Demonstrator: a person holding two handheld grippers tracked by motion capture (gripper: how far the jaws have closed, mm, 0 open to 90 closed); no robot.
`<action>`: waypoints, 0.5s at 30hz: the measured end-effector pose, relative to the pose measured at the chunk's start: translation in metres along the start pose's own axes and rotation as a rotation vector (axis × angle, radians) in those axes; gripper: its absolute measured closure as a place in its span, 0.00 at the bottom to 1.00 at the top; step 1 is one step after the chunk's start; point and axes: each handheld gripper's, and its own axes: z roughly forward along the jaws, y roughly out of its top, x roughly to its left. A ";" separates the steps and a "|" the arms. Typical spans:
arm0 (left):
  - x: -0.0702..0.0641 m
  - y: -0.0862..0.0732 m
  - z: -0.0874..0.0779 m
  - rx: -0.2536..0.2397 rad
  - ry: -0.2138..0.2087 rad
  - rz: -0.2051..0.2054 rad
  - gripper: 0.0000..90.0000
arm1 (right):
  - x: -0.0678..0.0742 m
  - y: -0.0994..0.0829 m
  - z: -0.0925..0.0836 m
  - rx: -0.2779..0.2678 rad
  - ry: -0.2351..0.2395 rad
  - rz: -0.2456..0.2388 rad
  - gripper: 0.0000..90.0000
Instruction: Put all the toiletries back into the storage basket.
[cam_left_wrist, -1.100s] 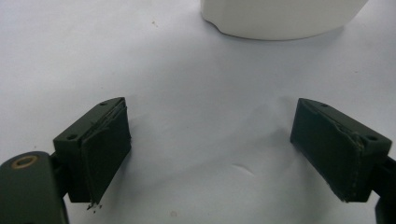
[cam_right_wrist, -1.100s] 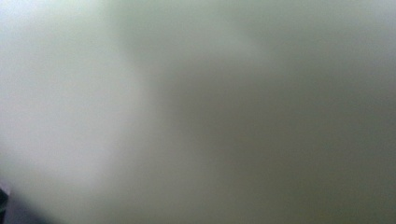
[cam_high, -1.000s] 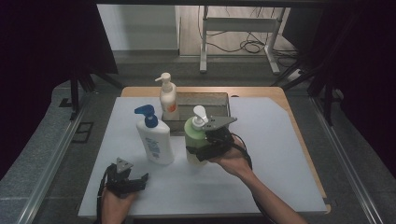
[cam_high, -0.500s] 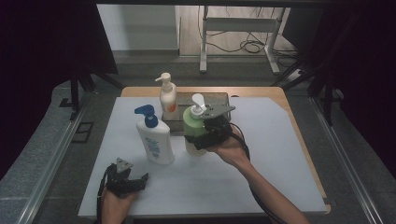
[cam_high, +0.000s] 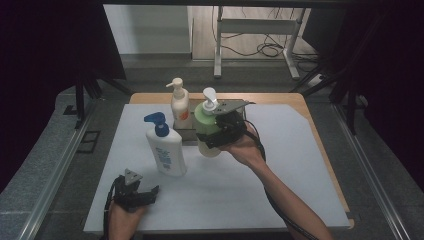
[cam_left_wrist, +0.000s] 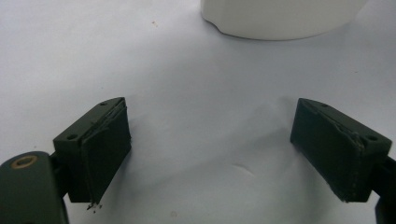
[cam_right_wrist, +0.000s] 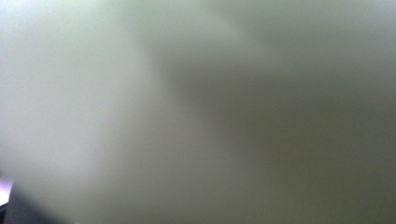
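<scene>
White sheeting covered the table (cam_high: 300, 165) before you. Your right gripper (cam_high: 220, 131) was clamped on the upright green pump bottle (cam_high: 204, 120), near the far centre; your left gripper (cam_high: 137, 192), jaws wide and empty, sat near-left, well apart.

— What sort of place is this?

— A lab or recording setup, not a home. The tabletop (cam_high: 280, 170) is a wooden board under a plain white sheet, ringed by aluminium frame rails (cam_high: 57, 170) and black curtains (cam_high: 45, 45).

— Anything behind it?

— A bare floor with loose cables (cam_high: 260, 49) snaking round the metal legs of another desk (cam_high: 255, 27).

— And on the tabletop?

— Three pump bottles (cam_high: 165, 147), set out like test props rather than household clutter.
</scene>
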 end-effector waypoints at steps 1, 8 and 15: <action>0.000 0.000 0.000 0.000 0.001 0.000 0.13 | -0.001 0.002 0.000 0.000 -0.001 0.002 0.13; 0.000 0.000 0.000 0.000 0.001 0.000 0.13 | -0.008 0.013 0.003 -0.010 -0.015 0.011 0.13; 0.000 0.000 0.000 -0.003 0.000 -0.003 0.13 | -0.016 0.021 0.010 -0.013 -0.030 0.025 0.13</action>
